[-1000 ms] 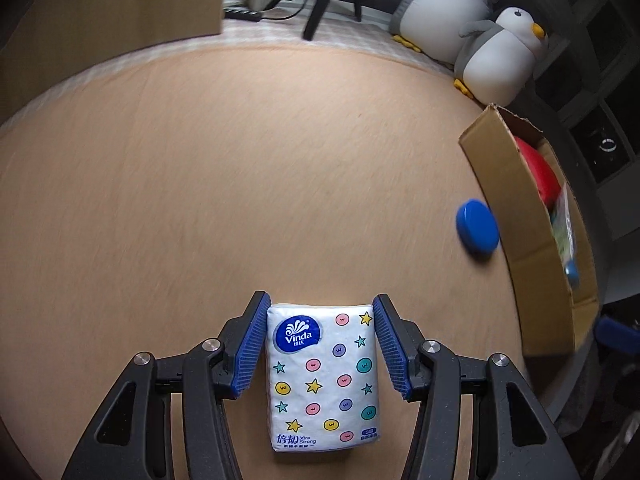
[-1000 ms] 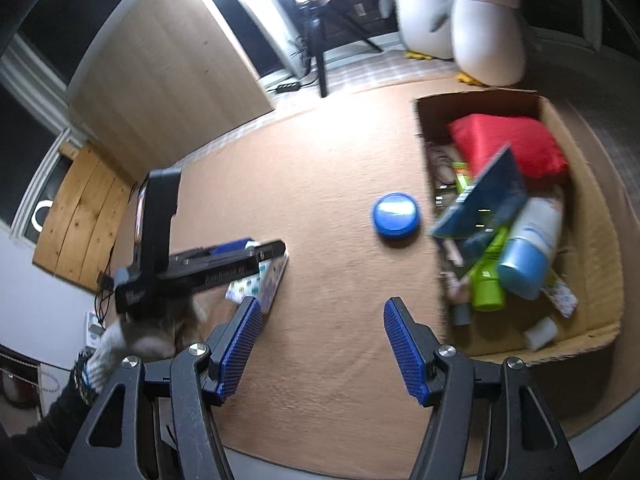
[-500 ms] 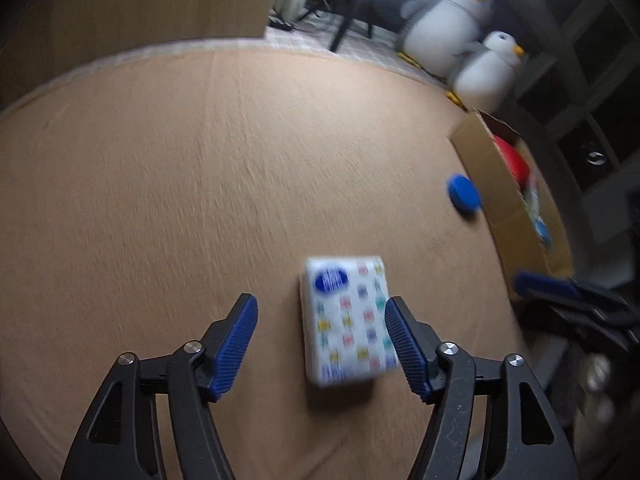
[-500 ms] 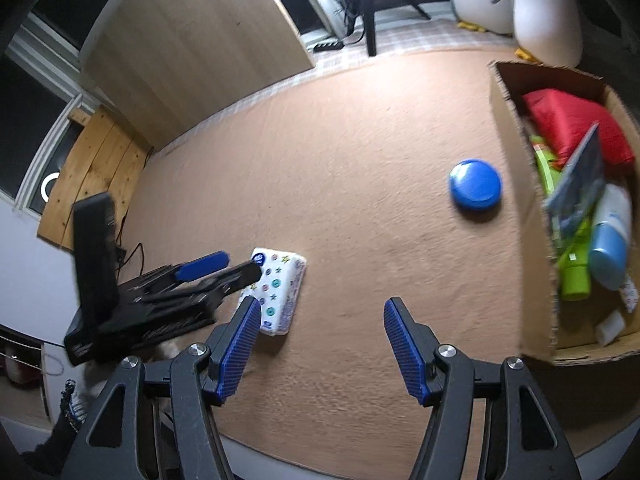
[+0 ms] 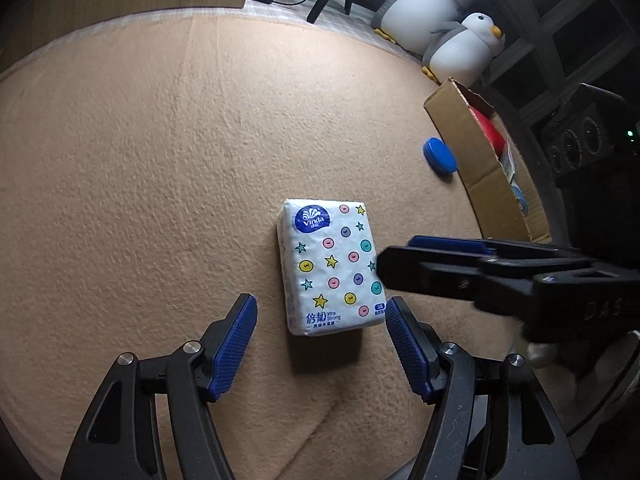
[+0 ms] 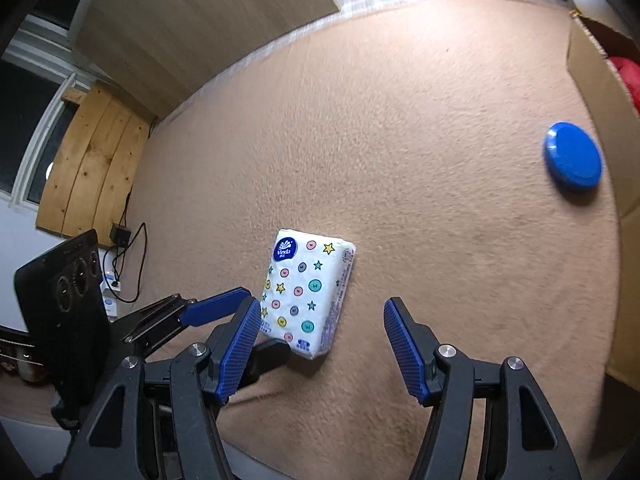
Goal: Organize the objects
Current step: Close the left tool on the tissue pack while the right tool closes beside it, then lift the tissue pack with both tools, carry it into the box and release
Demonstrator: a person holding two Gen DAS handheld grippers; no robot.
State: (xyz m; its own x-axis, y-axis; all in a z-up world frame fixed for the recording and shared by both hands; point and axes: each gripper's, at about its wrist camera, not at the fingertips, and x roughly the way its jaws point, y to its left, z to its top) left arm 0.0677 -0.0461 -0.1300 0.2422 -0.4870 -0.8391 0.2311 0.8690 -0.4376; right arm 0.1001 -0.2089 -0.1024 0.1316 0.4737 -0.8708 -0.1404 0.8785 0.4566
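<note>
Tissue pack (image 5: 332, 266) lies flat, logo end away.

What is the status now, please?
Left claw open, jaws just widened, tissue pack released on table. Right claw open, empty, beside pack. Nothing blocking.
</note>
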